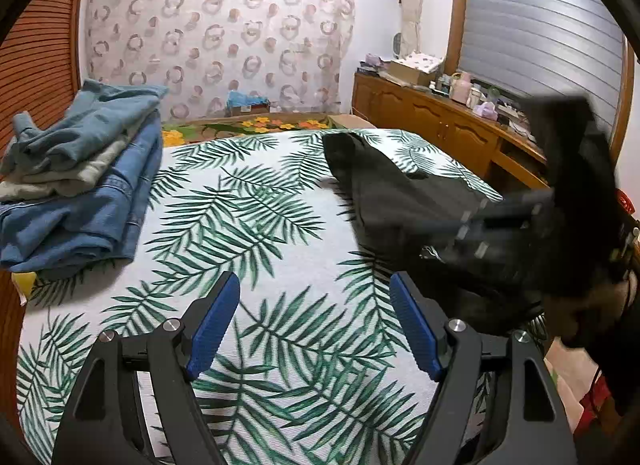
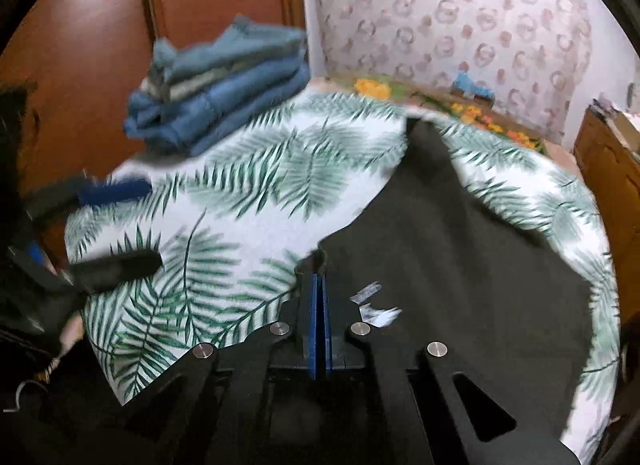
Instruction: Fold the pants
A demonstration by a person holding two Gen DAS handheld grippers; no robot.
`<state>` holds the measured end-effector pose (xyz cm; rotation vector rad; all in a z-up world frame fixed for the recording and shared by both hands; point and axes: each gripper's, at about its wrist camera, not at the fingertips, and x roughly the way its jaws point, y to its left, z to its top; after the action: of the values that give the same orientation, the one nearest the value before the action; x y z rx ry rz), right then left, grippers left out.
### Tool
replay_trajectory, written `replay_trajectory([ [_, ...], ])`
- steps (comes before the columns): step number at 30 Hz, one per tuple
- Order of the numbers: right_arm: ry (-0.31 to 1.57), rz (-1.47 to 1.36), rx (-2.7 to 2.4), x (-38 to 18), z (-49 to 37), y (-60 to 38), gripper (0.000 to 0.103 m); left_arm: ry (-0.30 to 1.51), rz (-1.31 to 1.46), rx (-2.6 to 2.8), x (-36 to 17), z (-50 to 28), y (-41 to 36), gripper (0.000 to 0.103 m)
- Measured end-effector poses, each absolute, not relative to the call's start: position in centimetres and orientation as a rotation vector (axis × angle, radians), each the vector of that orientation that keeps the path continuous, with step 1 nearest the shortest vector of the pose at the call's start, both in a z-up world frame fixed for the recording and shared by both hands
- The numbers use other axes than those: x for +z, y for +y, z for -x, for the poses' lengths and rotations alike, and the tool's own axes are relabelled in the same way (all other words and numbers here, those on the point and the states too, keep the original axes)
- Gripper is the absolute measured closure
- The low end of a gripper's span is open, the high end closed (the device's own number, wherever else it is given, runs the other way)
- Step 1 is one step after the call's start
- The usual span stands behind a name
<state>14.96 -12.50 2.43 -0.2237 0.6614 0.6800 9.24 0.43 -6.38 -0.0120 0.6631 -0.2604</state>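
Observation:
Black pants point(image 1: 400, 193) lie spread on the right side of a bed with a palm-leaf cover point(image 1: 248, 225). In the right wrist view the black pants point(image 2: 460, 265) fill the middle and right. My right gripper point(image 2: 320, 277) is shut, blue pads together, pinching the left edge of the cloth at a small raised fold. A white label point(image 2: 374, 307) shows just right of it. My left gripper point(image 1: 316, 305) hovers open over bare cover, left of the pants, nothing between its fingers. The left gripper point(image 2: 132, 225) is also visible at the left edge of the right wrist view.
A stack of folded jeans point(image 1: 80, 185) sits at the bed's far left corner, against a wooden wardrobe point(image 1: 36, 65). A wooden cabinet point(image 1: 440, 125) with clutter on top runs along the right side. A patterned curtain point(image 1: 220, 37) hangs behind the bed.

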Motion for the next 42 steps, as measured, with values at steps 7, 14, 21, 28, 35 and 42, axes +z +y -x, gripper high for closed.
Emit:
replay_trajectory([
  [7, 0.604, 0.211, 0.567, 5.2, -16.0, -17.3, 0.101, 0.681, -0.009, -0.305, -7.0, -9.9, -1.8, 0.025],
  [14, 0.597, 0.235, 0.470, 5.8, -17.1, -20.0, 0.101, 0.696, -0.020, -0.334, -7.4, -10.1, -3.4, 0.025],
  [21, 0.588, 0.260, 0.380, 5.9, -19.3, -21.0, 0.101, 0.711, -0.027, -0.344, -7.7, -10.3, -4.3, 0.025],
  [28, 0.600, 0.275, 0.312, 5.3, -22.0, -21.1, 0.101, 0.715, -0.036, -0.354, -8.0, -10.3, -5.4, 0.025],
  [35, 0.641, 0.256, 0.248, 4.2, -23.2, -21.0, 0.101, 0.723, -0.035, -0.347, -8.2, -10.2, -5.2, 0.025],
  [42, 0.655, 0.266, 0.217, 4.4, -24.1, -20.3, 0.101, 0.730, -0.037, -0.348, -8.5, -10.3, -5.4, 0.025],
])
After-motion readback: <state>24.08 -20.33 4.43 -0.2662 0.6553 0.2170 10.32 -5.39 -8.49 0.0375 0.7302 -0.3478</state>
